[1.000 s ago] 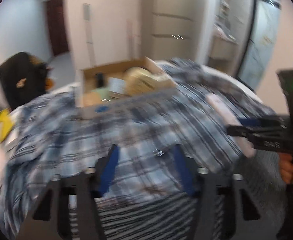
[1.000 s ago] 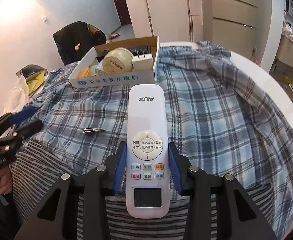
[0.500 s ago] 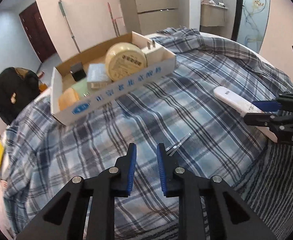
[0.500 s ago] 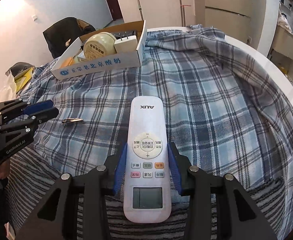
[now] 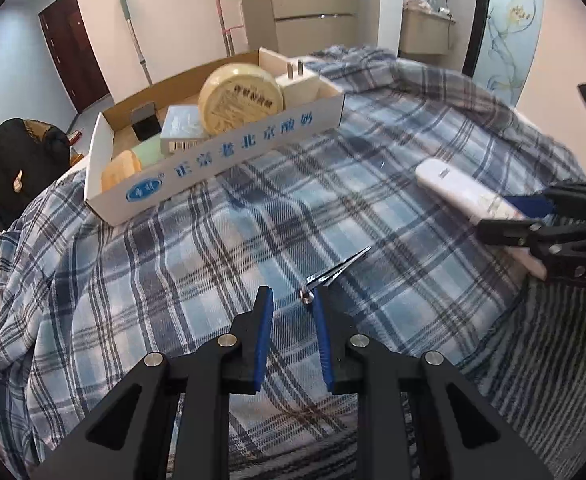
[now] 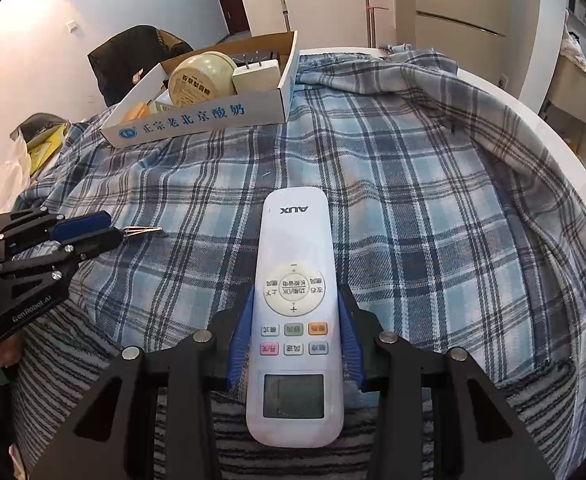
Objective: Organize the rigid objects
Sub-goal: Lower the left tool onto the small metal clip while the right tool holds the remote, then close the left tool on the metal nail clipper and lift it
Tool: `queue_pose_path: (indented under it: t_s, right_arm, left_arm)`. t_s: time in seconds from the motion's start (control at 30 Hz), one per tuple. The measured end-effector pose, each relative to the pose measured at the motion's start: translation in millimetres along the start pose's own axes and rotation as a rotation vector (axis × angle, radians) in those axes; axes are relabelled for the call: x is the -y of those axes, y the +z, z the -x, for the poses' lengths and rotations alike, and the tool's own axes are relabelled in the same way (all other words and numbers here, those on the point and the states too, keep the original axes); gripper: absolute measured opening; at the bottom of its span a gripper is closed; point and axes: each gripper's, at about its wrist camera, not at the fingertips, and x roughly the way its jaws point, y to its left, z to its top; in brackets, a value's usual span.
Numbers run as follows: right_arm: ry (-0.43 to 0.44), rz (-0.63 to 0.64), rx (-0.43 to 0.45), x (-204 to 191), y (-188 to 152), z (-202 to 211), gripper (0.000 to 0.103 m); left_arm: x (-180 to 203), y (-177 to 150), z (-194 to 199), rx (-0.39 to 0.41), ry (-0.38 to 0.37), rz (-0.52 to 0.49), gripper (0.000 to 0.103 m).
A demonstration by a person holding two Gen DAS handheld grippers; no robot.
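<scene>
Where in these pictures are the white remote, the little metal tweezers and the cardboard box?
white remote (image 6: 295,280): right wrist view, on its round button pad.
metal tweezers (image 5: 339,270): left wrist view, mid-length of its thin arms.
cardboard box (image 5: 229,156): left wrist view, on the printed front wall.

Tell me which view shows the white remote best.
The right wrist view: the remote lies face-up and centred, its buttons and screen readable, clamped in the right tool. The left wrist view shows only its side at the right edge, partly hidden by that tool.
</scene>
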Motion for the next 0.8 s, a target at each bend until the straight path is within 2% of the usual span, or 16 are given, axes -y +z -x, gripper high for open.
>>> queue_pose_path:
  t_s: [0.17, 0.33, 0.57, 0.6, 0.73, 0.8]
  right_arm:
    - [0.004, -0.002, 0.0, 1, 0, 0, 0.039]
    - [0.004, -0.002, 0.001, 1, 0, 0, 0.039]
    - [0.002, 0.001, 0.002, 1, -1, 1, 0.039]
    - [-0.004, 0.006, 0.002, 0, -1, 1, 0.039]
    - [-0.001, 0.006, 0.002, 0, -1, 1, 0.039]
    - [0.005, 0.002, 0.002, 1, -1, 1, 0.039]
  left_arm:
    - [-2, -1, -2, -0.012, 0.013, 0.019, 0.023]
    - [-7, 8, 13, 0.055, 0.01, 0.051, 0.023]
    - [-4, 10, -2, 0.009, 0.025, 0.023, 0.023]
    - [-5, 9, -1, 0.022, 0.028, 0.032, 0.023]
    - [-6, 7, 1, 0.012, 0.008, 0.04, 0.023]
    - [-9, 5, 1, 0.004, -0.026, 0.063, 0.023]
